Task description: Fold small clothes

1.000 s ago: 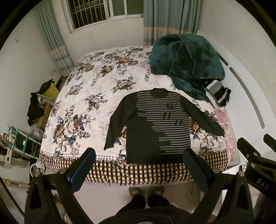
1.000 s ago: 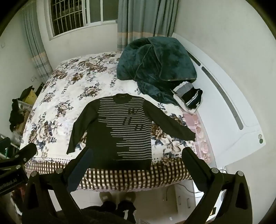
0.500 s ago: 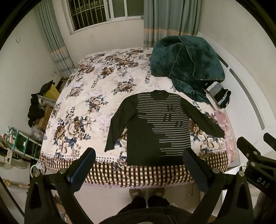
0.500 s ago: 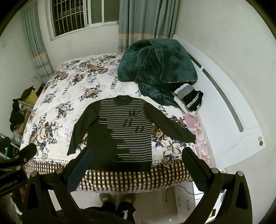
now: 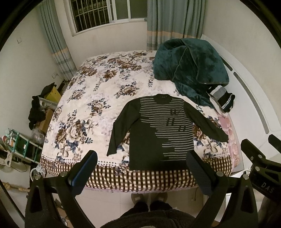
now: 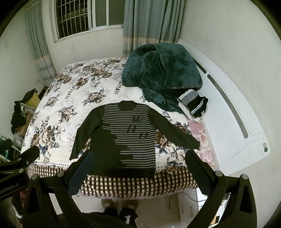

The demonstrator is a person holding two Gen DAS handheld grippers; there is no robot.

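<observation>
Dark sweater (image 5: 158,133) (image 6: 123,138) lies flat and face up on the bed (image 5: 98,98) (image 6: 70,98), at the near edge, hem touching the checked border of the floral bedspread. Neck points toward the window (image 5: 105,15). Grey stripes run across the chest and down the side toward the headboard (image 6: 228,105). Both sleeves spread out: 1 angled down toward the near edge on the window-side half, the other stretched out toward the headboard, cuff near the pink pillow (image 5: 228,126) (image 6: 202,133).

Left gripper (image 5: 140,164): jaws wide open, holding nothing, held above the bed's near edge, well apart from the sweater. Right gripper (image 6: 138,163): same, jaws spread wide, nothing between them, also clear of the fabric. Each gripper shows at the edge of the other's view.

Teal plush blanket (image 5: 189,70) (image 6: 161,75) is heaped at the headboard side, beyond the sweater, not touching it as far as I can tell. A small pile of folded black-and-white clothes (image 5: 221,101) (image 6: 193,105) sits just beside the blanket, against the headboard.

Person's slippered feet (image 5: 149,198) on the floor right at the bed's edge.
</observation>
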